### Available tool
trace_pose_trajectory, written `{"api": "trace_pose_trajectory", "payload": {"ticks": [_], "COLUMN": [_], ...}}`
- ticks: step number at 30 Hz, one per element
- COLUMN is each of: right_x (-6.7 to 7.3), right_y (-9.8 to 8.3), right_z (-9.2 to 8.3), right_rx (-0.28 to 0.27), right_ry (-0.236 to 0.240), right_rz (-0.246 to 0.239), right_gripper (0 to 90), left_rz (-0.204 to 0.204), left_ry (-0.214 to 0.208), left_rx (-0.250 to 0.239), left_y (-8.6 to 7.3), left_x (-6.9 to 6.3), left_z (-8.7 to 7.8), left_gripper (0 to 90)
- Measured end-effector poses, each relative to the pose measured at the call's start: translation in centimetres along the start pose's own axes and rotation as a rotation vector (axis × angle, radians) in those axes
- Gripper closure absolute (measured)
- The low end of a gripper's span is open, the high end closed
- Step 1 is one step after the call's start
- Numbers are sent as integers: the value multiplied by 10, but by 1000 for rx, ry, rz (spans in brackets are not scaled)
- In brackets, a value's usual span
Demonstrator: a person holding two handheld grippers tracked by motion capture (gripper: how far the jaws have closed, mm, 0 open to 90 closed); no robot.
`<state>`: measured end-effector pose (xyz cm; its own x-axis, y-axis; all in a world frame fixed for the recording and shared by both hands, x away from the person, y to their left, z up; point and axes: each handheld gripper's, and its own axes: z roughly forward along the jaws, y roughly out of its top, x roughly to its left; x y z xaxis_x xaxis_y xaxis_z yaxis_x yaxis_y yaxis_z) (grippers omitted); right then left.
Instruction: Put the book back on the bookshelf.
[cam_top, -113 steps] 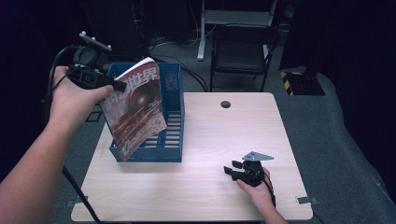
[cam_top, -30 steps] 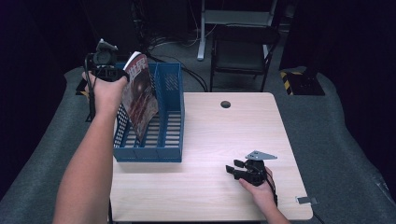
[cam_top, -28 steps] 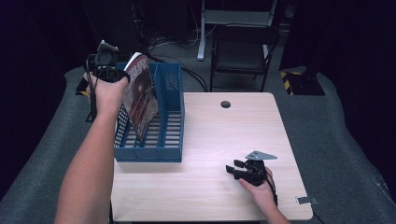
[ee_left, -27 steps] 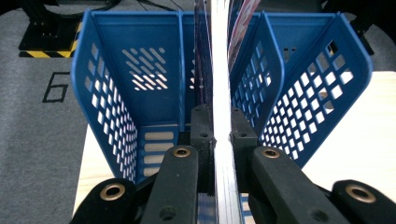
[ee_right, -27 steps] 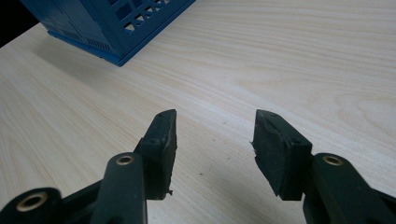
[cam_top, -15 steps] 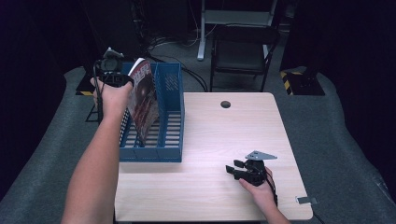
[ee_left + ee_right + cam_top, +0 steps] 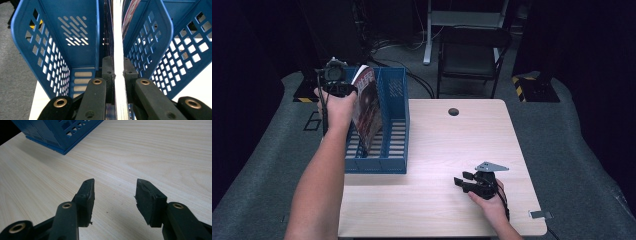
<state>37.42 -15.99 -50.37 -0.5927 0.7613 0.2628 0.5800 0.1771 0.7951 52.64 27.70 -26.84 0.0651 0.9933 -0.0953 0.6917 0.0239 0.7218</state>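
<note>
Resting near you, R side: your right gripper (image 7: 464,182) sits low on the table (image 7: 447,145), jaws spread wide w/ nothing between them. In the right gripper view it's bare wood between the pads (image 7: 87,192), w/ a corner of the blue file holder (image 7: 62,132) at top left. It's well apart from the work, idle.

Next out, L side: your left gripper (image 7: 343,89) is clamped tight on the top edge of the magazine (image 7: 367,110). In the left gripper view the jaws pinch the white page edges (image 7: 118,75) from both sides, no gap.

Where the mag is: mostly down inside the blue file holder (image 7: 394,125), in its left compartment, divider (image 7: 150,45) to one side and outer wall (image 7: 40,50) to the other. From the high view it's tilted, top leaning toward your hand, top corner above the rim. Can't tell if the bottom edge touches the holder floor; hidden.

Step, my read: insertion, late stage. Filing is almost done, release not yet.

Next move calls for:
- lower straight down till the mag bottoms out
- keep it clear of the divider, covers look floppy and could snag on the slots
- open jaws only once it's supported, else it may flop
- pull up and back, away from the rim

Farther off: chair (image 7: 472,55) and cables on floor, behind the table, irrelevant.
</note>
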Motion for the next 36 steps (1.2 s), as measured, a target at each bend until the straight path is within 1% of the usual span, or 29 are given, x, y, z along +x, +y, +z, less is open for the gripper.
{"api": "trace_pose_trajectory", "payload": {"ticks": [1,3,4,5,6,9,12,16,19,27,30,32,36], "right_x": [0,0,0,0,1,1,0,1,0,1,1,1,1], "right_y": [0,0,0,0,0,0,0,0,0,0,0,0,0], "right_z": [0,0,0,0,0,0,0,0,0,0,0,0,0], "right_rx": [2,1,0,0,3,4,2,4,4,4,4,3,4], "right_ry": [0,2,3,3,3,3,4,5,6,6,6,5,5], "right_rz": [-1,-2,-1,-1,5,3,4,3,2,2,2,3,2], "right_gripper": [494,494,494,494,494,494,494,494,494,494,494,494,494], "left_rz": [6,0,4,-3,3,3,9,-1,0,-12,-2,5,0], "left_ry": [2,5,6,9,10,17,22,31,37,34,38,42,39], "left_rx": [-3,-8,-5,-11,-8,-12,-7,-11,-15,-26,-21,-26,-29], "left_y": [0,0,0,-1,-1,-3,-4,-3,-3,-7,-10,-12,-13], "left_x": [0,0,1,0,1,1,1,1,2,2,0,-1,-1], "left_z": [1,3,4,5,6,9,11,11,12,15,19,21,22], "left_gripper": [841,841,841,841,841,841,841,841,841,841,841,841,841]}}
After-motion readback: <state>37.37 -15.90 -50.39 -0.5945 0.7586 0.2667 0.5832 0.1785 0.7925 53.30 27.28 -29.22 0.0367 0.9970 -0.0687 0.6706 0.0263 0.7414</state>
